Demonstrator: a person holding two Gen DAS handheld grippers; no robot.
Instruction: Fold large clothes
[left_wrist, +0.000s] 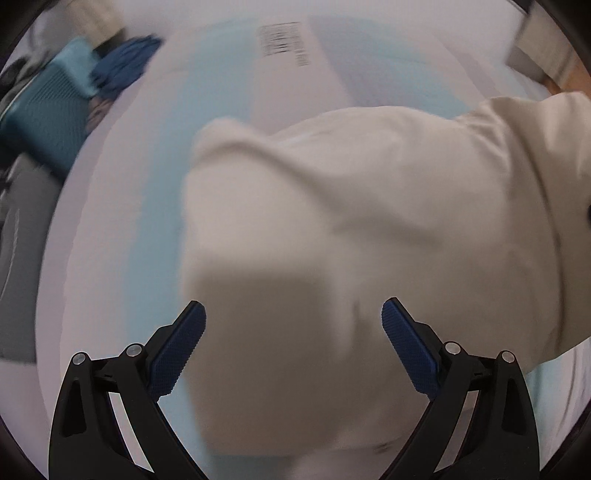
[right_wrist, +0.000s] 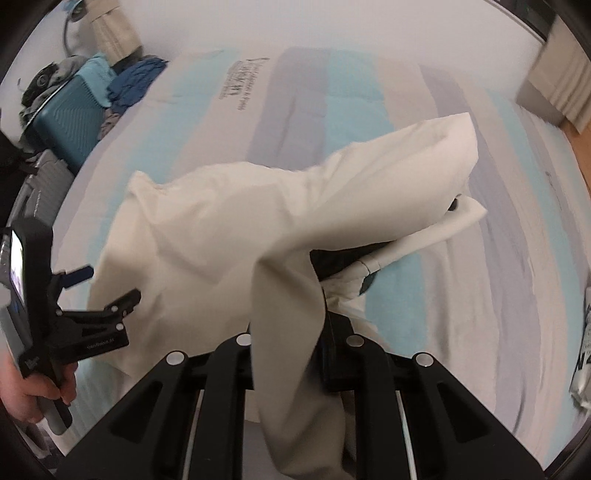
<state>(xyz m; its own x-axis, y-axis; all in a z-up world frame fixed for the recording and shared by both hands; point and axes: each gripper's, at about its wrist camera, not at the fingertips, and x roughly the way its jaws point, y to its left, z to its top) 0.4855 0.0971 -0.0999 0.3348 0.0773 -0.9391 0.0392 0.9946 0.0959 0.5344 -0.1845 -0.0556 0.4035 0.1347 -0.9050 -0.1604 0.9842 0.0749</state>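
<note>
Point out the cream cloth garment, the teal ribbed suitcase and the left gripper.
Cream cloth garment (right_wrist: 207, 221): right wrist view, its broad middle.
Teal ribbed suitcase (right_wrist: 68, 118): right wrist view, ribbed side.
Left gripper (left_wrist: 293, 325): left wrist view, between fingertips.

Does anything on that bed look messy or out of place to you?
Only the cream garment looks untidy: it is bunched and half lifted off the striped bedspread, one end pinched in the right gripper, a dark lining showing underneath. The left gripper is open above it. Beside the bed, clothes are heaped on a teal suitcase.
</note>
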